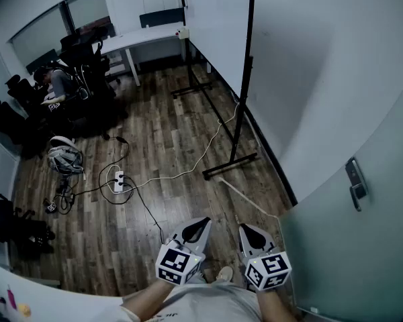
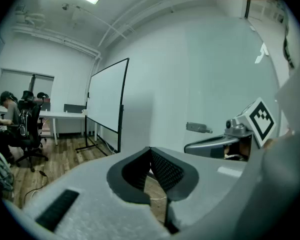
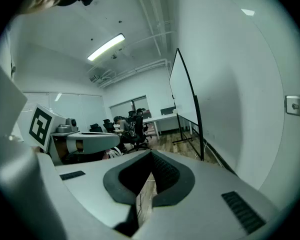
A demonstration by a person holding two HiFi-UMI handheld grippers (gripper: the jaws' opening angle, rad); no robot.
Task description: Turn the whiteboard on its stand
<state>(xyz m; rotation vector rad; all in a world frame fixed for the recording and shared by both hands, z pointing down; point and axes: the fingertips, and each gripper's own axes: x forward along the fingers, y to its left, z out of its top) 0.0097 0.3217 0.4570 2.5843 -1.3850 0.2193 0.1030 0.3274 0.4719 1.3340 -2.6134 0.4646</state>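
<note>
The whiteboard [image 1: 215,19] stands on its black stand [image 1: 240,106] along the right wall, several steps ahead of me; its foot bar [image 1: 230,166] rests on the wood floor. In the left gripper view the whiteboard [image 2: 107,96] is far off to the left, and in the right gripper view the whiteboard [image 3: 182,91] is equally distant. My left gripper [image 1: 202,222] and right gripper [image 1: 246,229] are held side by side low in front of me, both shut with nothing between the fingers and well short of the board.
A power strip [image 1: 119,180] with black cables and a white cord [image 1: 188,172] lie across the floor. A bag [image 1: 65,157] sits at the left. A person [image 1: 57,82] sits among office chairs near a white desk [image 1: 144,35]. A door handle [image 1: 356,180] is at my right.
</note>
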